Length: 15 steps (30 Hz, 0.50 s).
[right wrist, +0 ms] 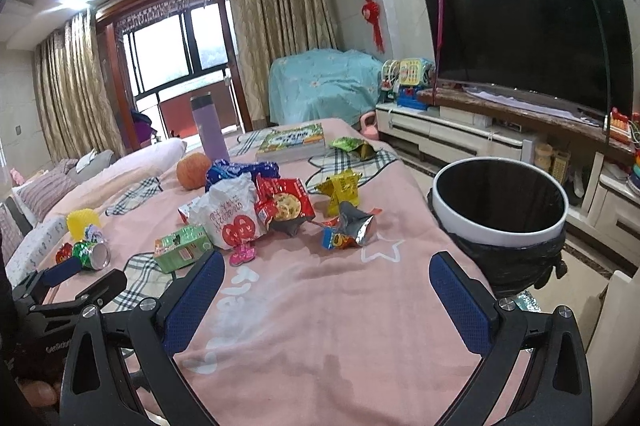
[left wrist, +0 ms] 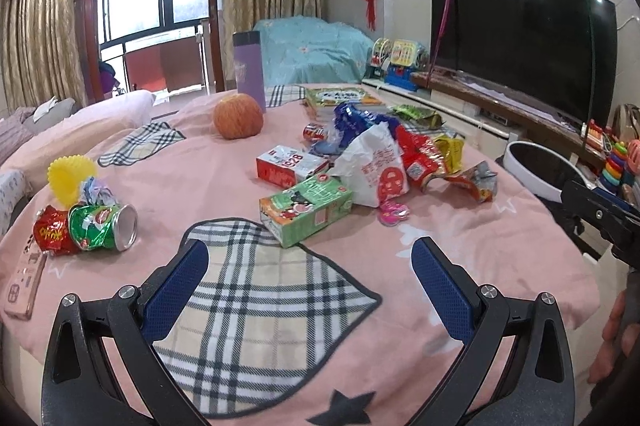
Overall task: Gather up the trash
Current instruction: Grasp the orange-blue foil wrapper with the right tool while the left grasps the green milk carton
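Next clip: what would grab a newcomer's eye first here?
Probably the heap of crumpled snack wrappers in the middle of the pink blanket, with a white plastic bag on its left edge. To its right, past the blanket's edge, stands the white-rimmed trash bin lined with a black bag. Both the left hand-held gripper and the right hand-held gripper are open and hold nothing.

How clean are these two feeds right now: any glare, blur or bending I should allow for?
Left wrist view: the window is blown out, ceiling lights glint on the TV, and fisheye bends the edges. Right wrist view: sharp at centre, with the same TV glints and curved edges; the trash bin interior reads plain black.
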Each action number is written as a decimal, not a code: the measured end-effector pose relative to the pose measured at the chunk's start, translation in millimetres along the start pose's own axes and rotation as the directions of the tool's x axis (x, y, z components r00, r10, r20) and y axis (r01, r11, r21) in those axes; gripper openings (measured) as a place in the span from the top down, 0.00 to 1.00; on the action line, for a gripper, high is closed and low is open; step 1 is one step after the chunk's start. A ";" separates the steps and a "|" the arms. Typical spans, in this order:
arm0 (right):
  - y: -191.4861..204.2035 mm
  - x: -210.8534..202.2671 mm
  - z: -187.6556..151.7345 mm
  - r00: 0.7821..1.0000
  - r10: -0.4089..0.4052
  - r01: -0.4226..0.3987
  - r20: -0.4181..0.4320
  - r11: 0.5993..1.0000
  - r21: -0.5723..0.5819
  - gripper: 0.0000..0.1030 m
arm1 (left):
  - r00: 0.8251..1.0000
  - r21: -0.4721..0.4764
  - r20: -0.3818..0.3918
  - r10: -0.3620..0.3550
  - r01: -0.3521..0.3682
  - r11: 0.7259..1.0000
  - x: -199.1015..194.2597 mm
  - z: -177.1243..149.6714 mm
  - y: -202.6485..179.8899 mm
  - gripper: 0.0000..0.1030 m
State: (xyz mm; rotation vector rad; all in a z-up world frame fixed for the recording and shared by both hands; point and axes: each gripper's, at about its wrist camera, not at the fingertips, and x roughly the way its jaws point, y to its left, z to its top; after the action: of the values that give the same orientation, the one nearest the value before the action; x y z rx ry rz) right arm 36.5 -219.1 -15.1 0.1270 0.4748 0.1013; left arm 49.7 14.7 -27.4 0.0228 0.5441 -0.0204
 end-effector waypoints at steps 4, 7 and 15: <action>-0.2 18.2 0.2 0.999 0.014 -0.014 -0.051 1.000 0.005 0.00 | 1.000 0.031 -0.019 -0.001 0.002 1.000 16.7 4.0 7.9 0.00; -2.2 34.0 1.7 0.996 0.018 -0.017 -0.086 1.000 0.015 0.00 | 0.999 0.058 -0.051 -0.005 0.008 0.998 36.1 7.5 15.6 0.00; -13.4 71.2 7.4 0.987 -0.014 0.022 -0.161 0.998 0.052 0.01 | 0.992 0.127 -0.129 -0.012 0.028 0.991 86.5 17.5 28.7 0.00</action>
State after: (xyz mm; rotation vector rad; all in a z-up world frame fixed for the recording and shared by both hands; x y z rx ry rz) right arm 103.8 -224.0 -42.4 0.1677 0.6400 0.0816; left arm 133.5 41.7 -56.7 0.1453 0.6710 -0.0741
